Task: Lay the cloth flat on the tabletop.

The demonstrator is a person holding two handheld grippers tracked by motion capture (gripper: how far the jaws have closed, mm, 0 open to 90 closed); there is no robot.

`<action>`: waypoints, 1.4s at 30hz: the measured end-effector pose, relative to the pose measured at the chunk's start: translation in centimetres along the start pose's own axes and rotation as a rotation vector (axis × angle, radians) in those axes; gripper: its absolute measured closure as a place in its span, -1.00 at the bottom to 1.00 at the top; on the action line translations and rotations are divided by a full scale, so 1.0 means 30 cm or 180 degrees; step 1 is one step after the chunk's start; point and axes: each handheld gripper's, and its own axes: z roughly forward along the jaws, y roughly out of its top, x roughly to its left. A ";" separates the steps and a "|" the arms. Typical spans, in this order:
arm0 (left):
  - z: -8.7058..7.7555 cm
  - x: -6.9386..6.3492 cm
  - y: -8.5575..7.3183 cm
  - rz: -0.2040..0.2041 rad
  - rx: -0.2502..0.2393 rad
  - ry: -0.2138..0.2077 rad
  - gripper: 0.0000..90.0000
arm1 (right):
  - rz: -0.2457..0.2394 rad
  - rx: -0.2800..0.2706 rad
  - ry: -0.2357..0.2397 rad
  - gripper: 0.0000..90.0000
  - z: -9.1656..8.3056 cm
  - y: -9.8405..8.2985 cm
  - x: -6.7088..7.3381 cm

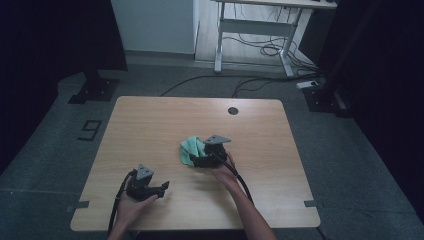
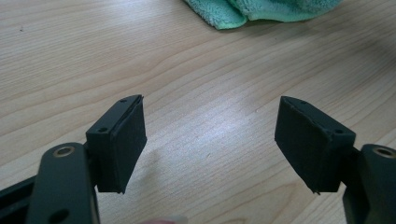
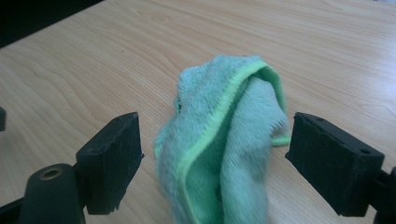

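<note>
— Green terry, crumpled: is the washcloth [image 3: 224,144] in the right claw [image 3: 212,158]?

— Between its jaws, yes, but they stand wide on either side of the bunched cloth, not pinching it. It lies on the wooden worktop [image 1: 150,130].

— And the left claw [image 2: 210,140]?

— Spread wide too, with bare wood between the pads. The washcloth sits ahead of it, well apart, with the right claw just behind the cloth.

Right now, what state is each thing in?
Green towel: bunched up on the table, lying between the right gripper's jaws, not clamped.
Right gripper: open, straddling the towel.
Left gripper: open, holding nothing, over bare wooden table.
</note>
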 end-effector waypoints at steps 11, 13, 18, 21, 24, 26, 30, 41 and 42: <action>0.004 -0.004 -0.002 0.0073 0.0008 -0.0028 -0.45 | -0.0049 0.0251 -0.0053 0.44 0.088 -0.021 -0.017; 0.006 -0.007 -0.003 0.0088 0.0006 -0.0030 -0.45 | -0.0032 0.0240 -0.0034 0.60 0.087 -0.025 -0.025; 0.015 -0.010 -0.003 0.0097 0.0052 0.0009 -0.45 | 0.0011 0.0195 0.0048 0.72 0.073 -0.032 -0.044; 0.015 -0.010 -0.003 0.0089 0.0055 0.0019 -0.44 | 0.0028 0.0135 0.0083 0.74 0.059 -0.034 -0.046; 0.011 -0.008 -0.003 0.0073 0.0040 0.0026 -0.44 | 0.0070 0.0073 0.0168 0.75 0.033 -0.029 -0.046; 0.009 -0.007 -0.002 0.0060 0.0028 0.0029 -0.44 | 0.0035 -0.0013 0.0231 0.75 0.002 -0.021 -0.036; 0.009 -0.007 -0.002 0.0052 0.0016 0.0035 -0.43 | -0.0051 -0.0147 0.0320 0.75 -0.051 -0.004 -0.015; -0.022 -0.044 0.019 0.0025 -0.0342 -0.0080 -0.24 | -0.0112 -0.0471 0.0590 0.75 -0.246 -0.044 0.036; -0.022 -0.044 0.019 0.0025 -0.0342 -0.0080 -0.22 | -0.0125 -0.0485 0.0599 0.75 -0.261 -0.050 0.038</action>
